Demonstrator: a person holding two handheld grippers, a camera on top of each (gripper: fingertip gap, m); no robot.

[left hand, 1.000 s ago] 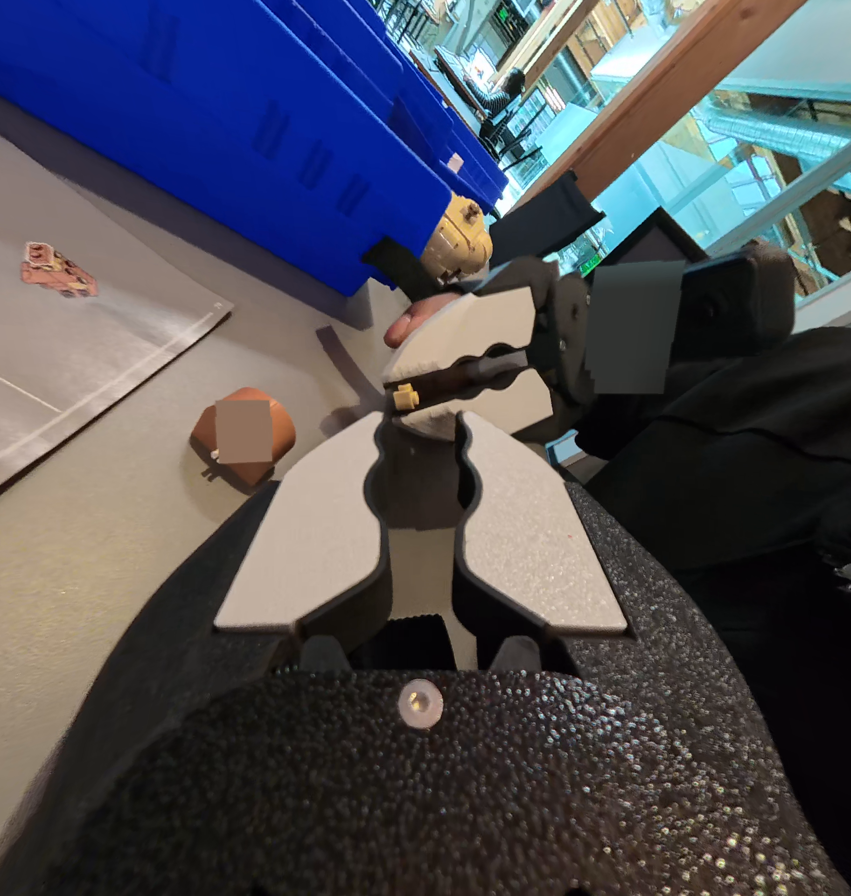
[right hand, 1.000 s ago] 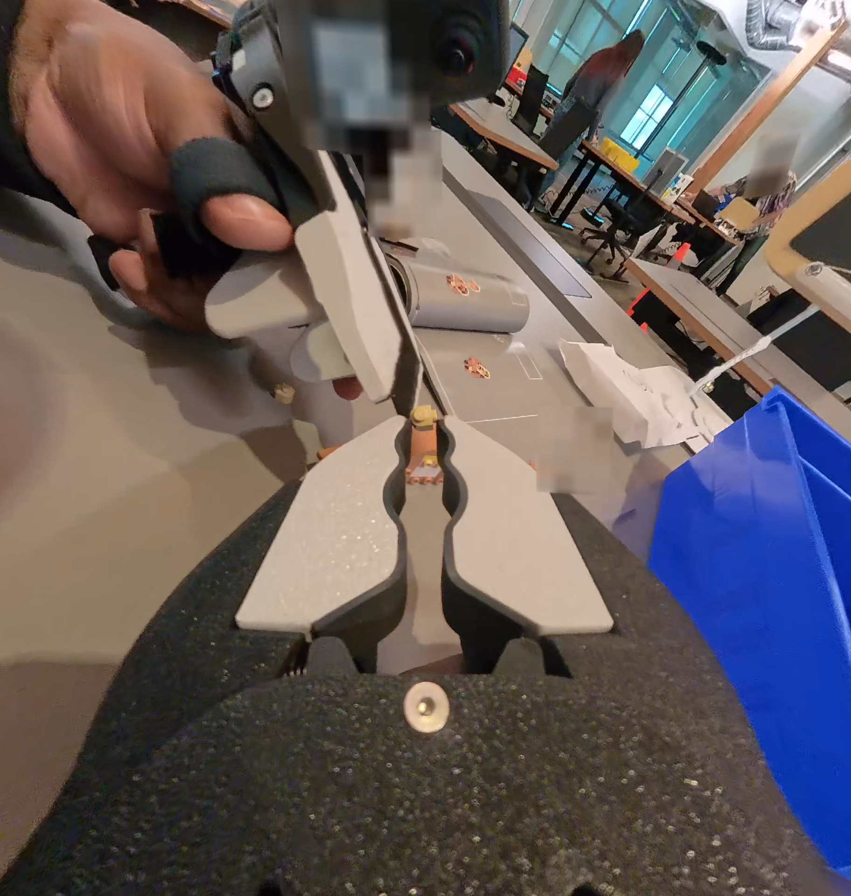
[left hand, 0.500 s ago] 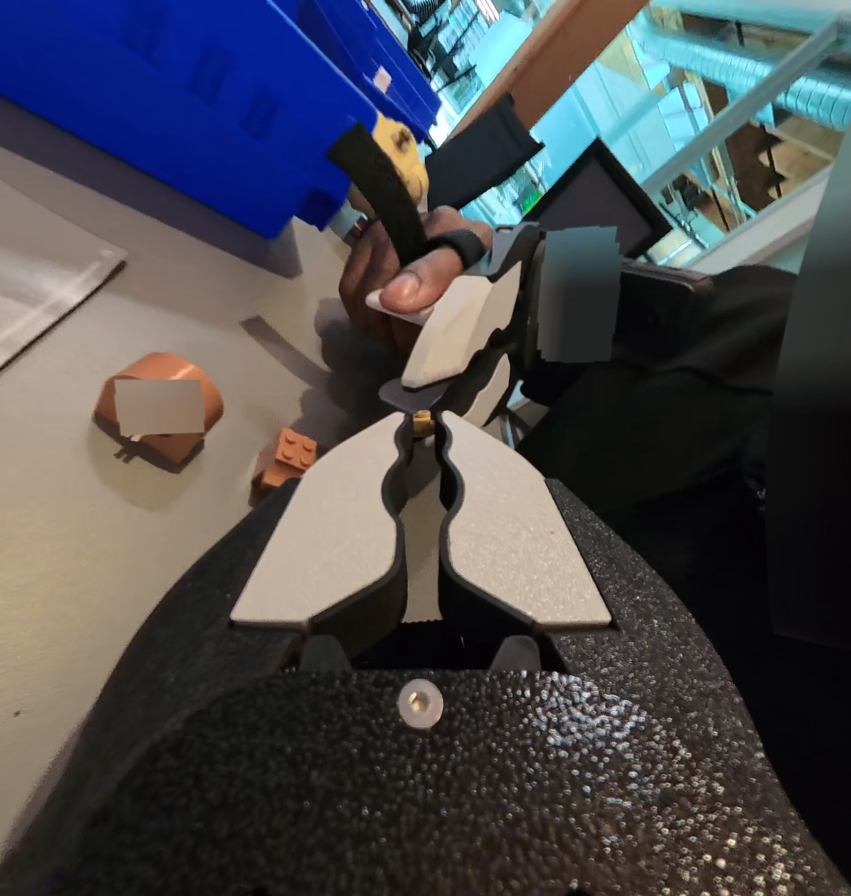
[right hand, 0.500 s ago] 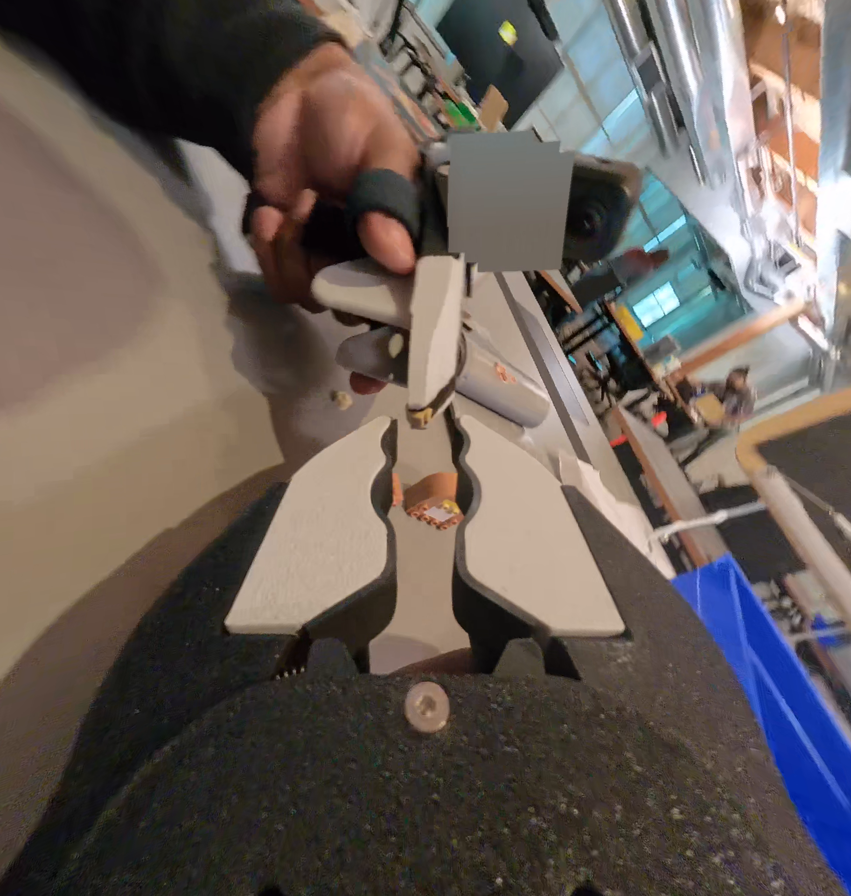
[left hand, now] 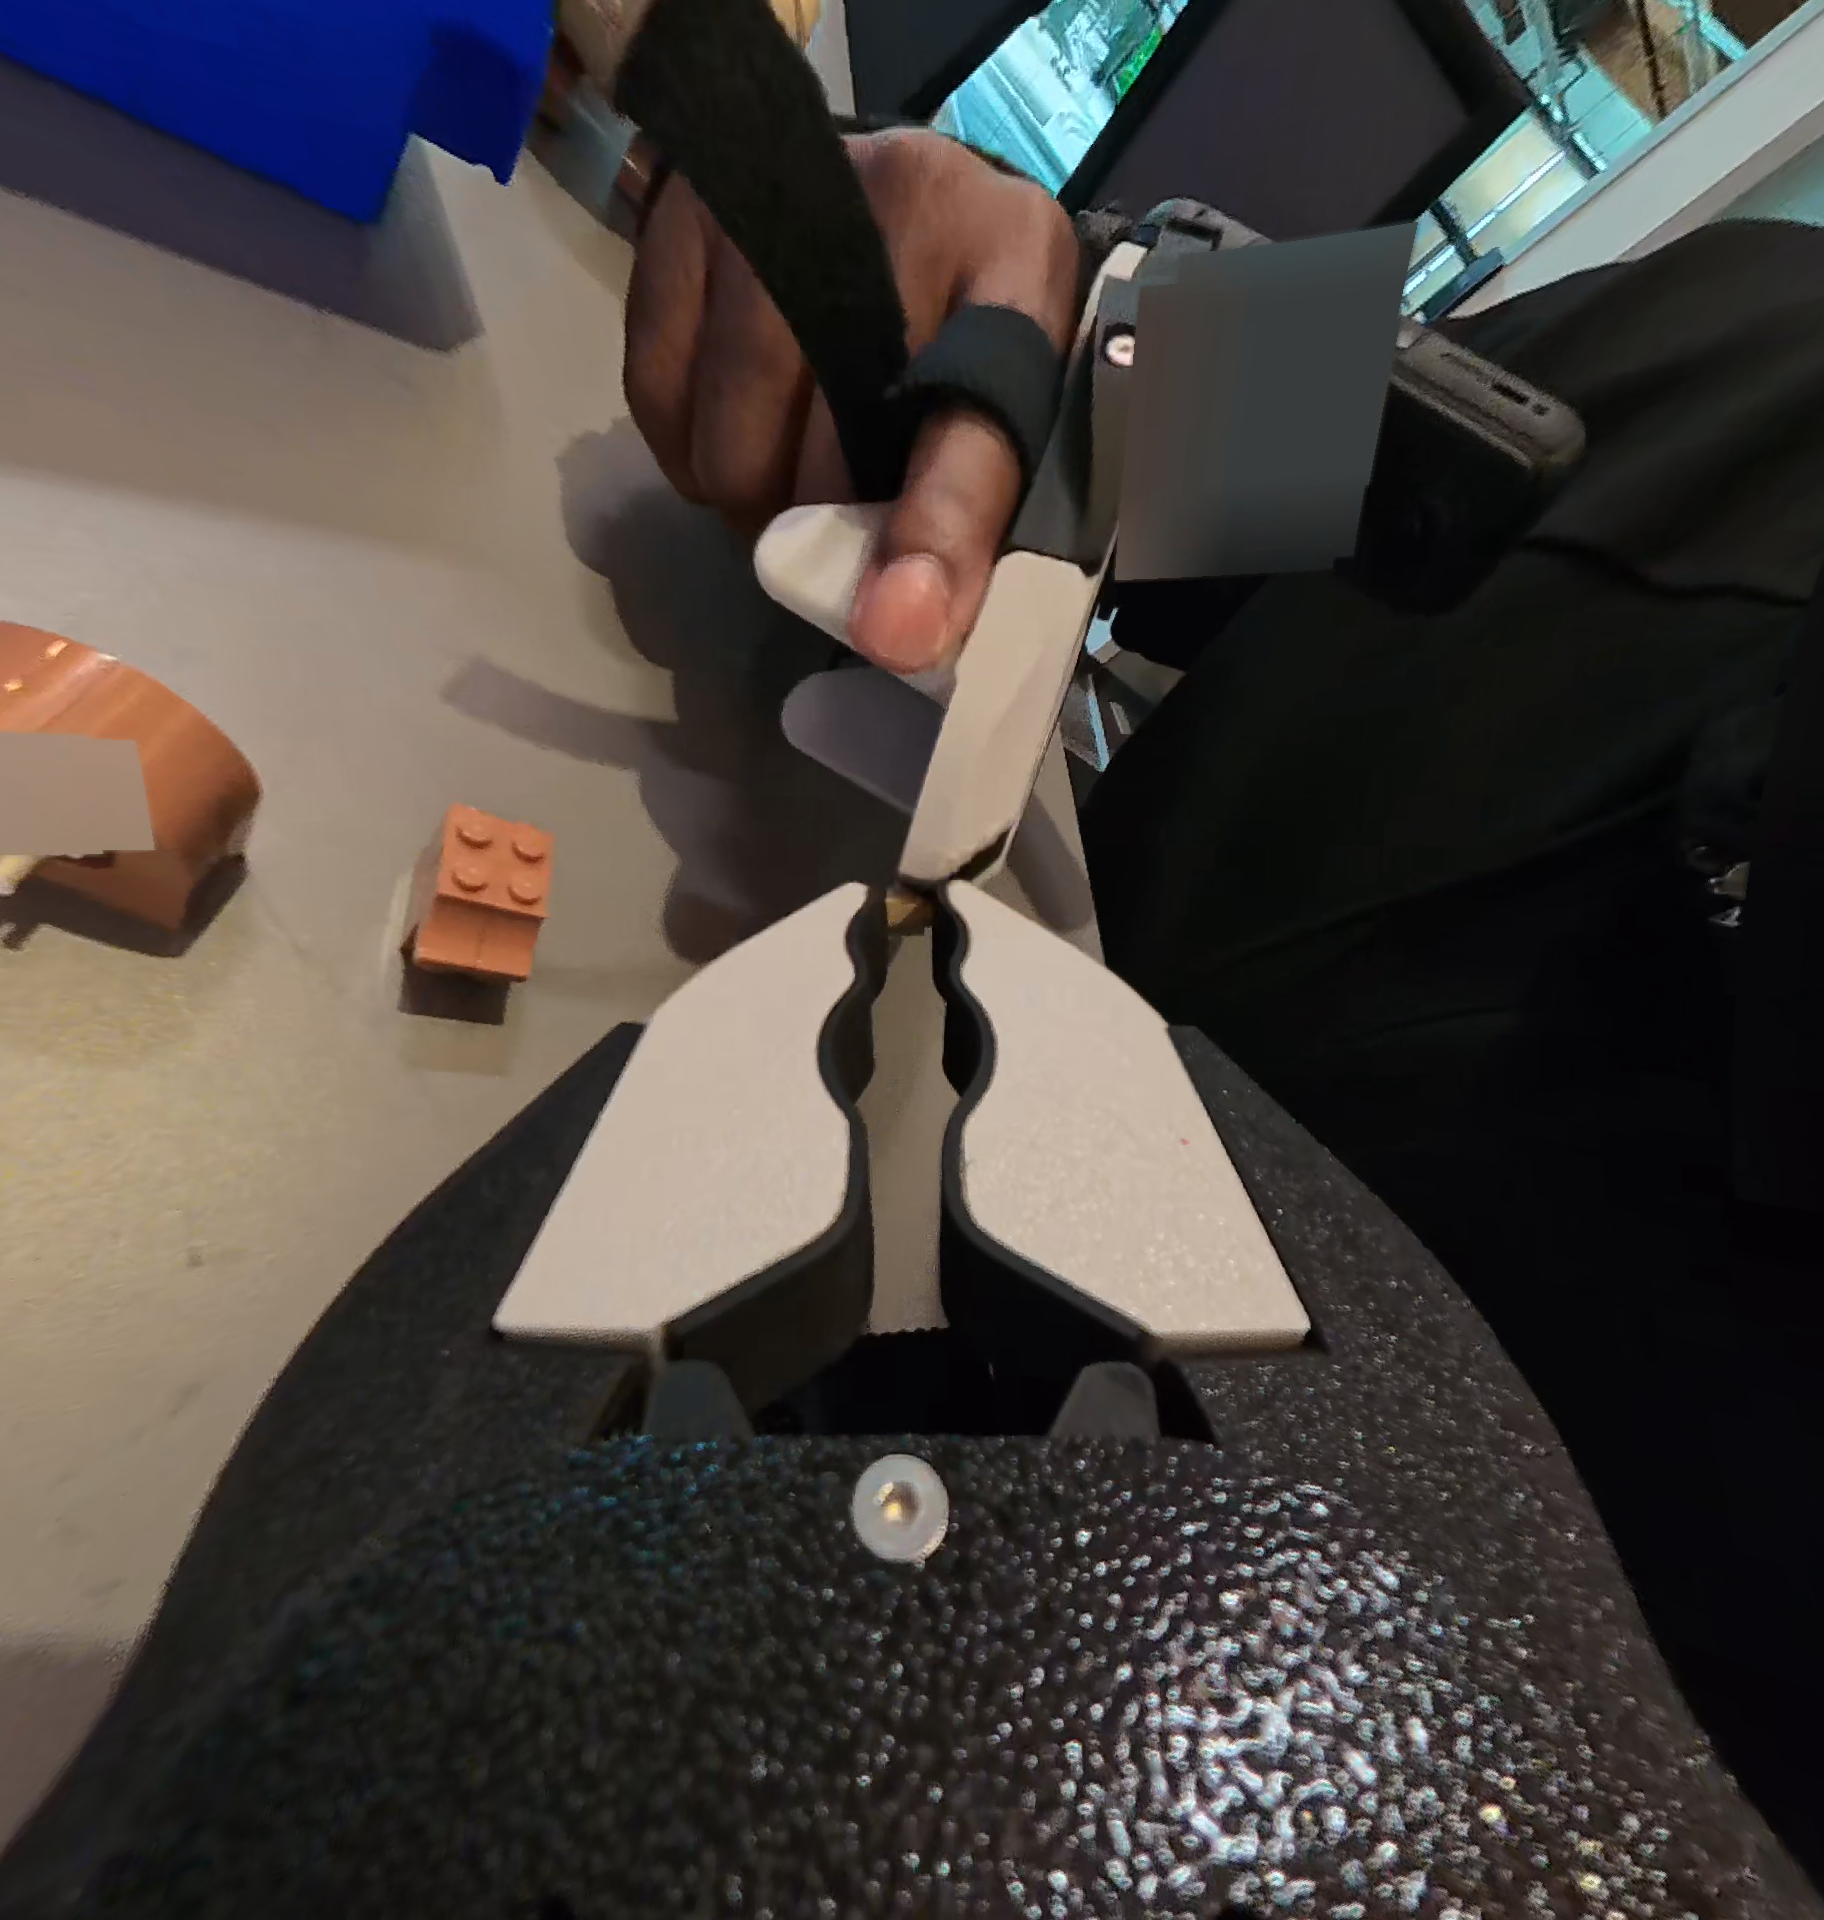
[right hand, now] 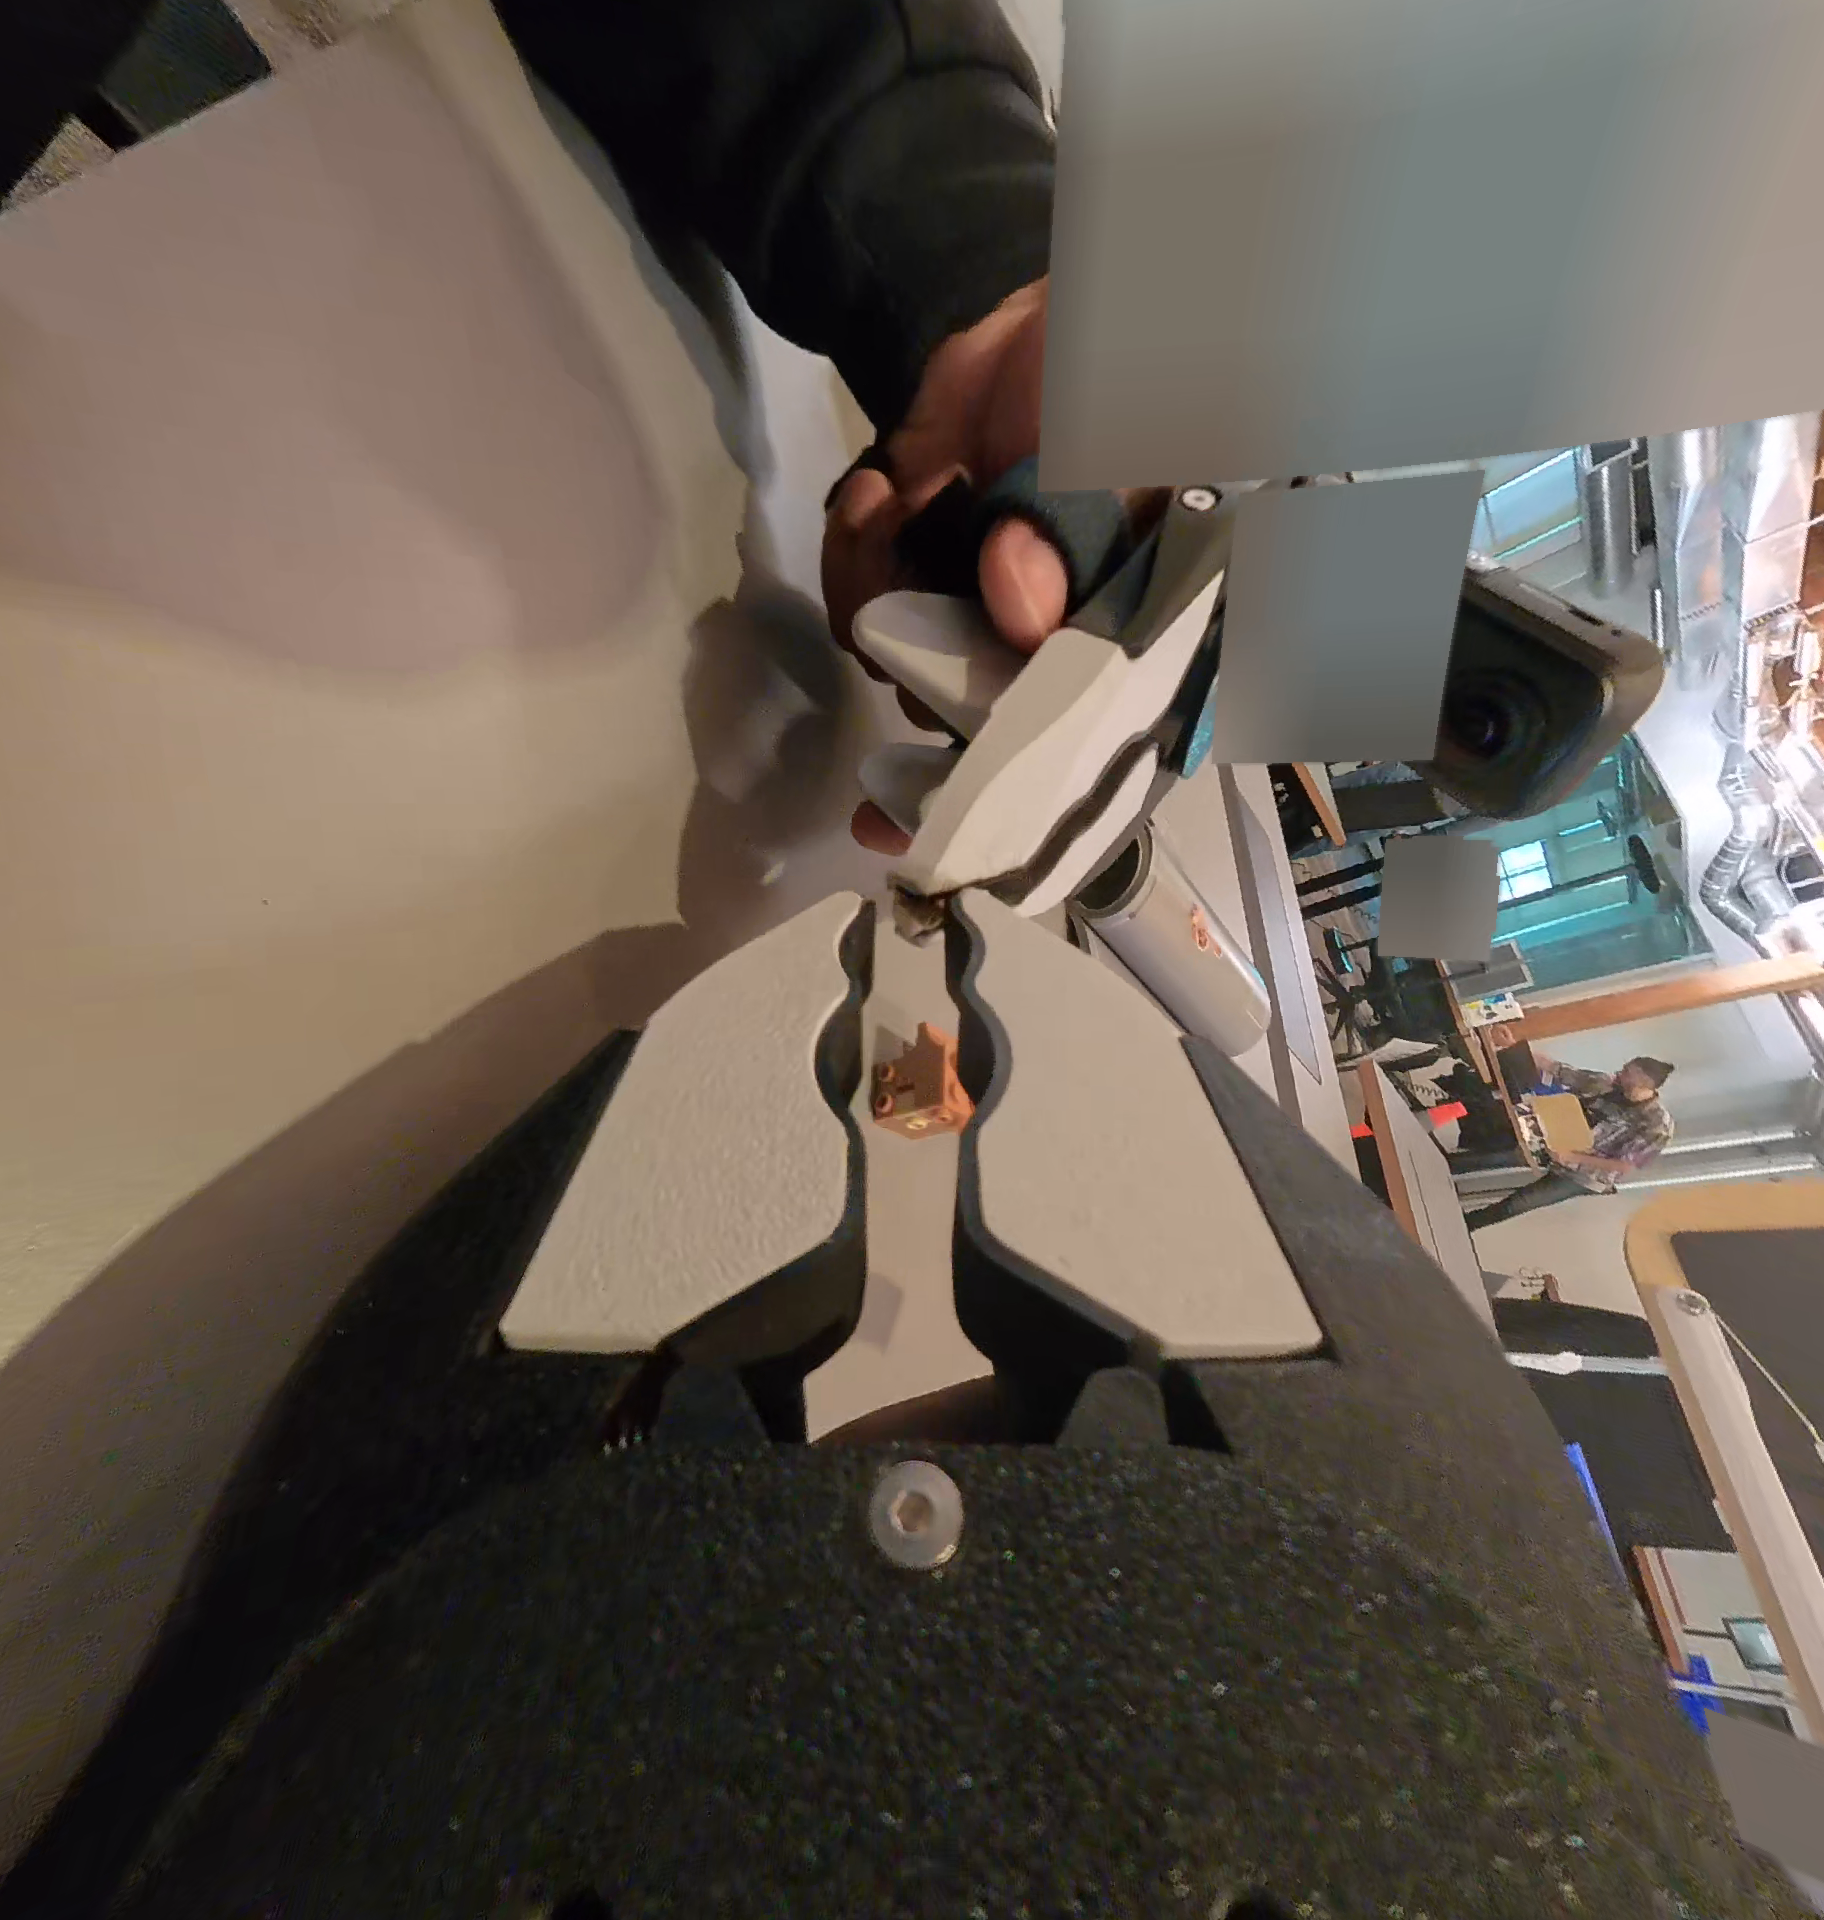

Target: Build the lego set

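**Left wrist view.** The left claw (left hand: 906,902) is clenched on a small tan piece (left hand: 903,914), its two tips pinching it from either side. A second ago these fingers stood wider, and the piece sat in the other claw. The right claw (left hand: 955,857), held in a hand (left hand: 835,364), comes down from the far side with its tip at the same piece. A brown block (left hand: 482,904) lies loose on the table (left hand: 212,1195) to the left, near a rounded brown shell (left hand: 160,748). A blue bin (left hand: 212,94) stands at the far left.

**Right wrist view.** The right claw's fingers (right hand: 752,1091) stand close on either side of the tan piece (it looks greyer here), but I cannot tell whether they press on it. A second ago they gripped the brown block (right hand: 923,1081) with the tan piece on top. The block now lies on the table below, free of both claws. A grey tube (right hand: 1178,956) lies just beyond on the right.
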